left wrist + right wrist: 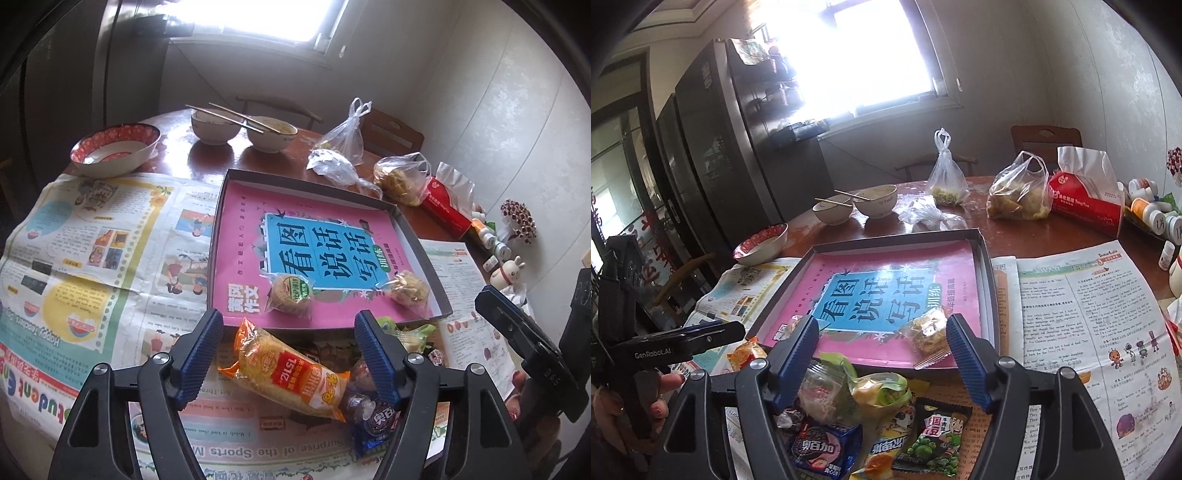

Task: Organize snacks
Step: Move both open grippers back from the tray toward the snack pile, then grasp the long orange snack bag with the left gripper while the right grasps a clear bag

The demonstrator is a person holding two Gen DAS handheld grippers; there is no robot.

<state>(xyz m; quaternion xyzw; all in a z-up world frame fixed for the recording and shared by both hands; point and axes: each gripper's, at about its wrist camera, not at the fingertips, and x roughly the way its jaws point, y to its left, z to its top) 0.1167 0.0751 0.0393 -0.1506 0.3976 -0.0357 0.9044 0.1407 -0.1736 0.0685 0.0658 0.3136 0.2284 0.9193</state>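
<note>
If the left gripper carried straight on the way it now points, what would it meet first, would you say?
Most likely the orange snack bag lying between the open fingers of the left gripper, just short of the tray. Depth is hard to judge through the fisheye.

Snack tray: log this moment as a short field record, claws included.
tray: shallow box lined with a pink book cover
in tray: two wrapped round snacks at the near edge
still outside: orange pack, dark blue cookie pack, green pea pack, on newspaper
left claw: open, empty
right claw: open, empty
</note>
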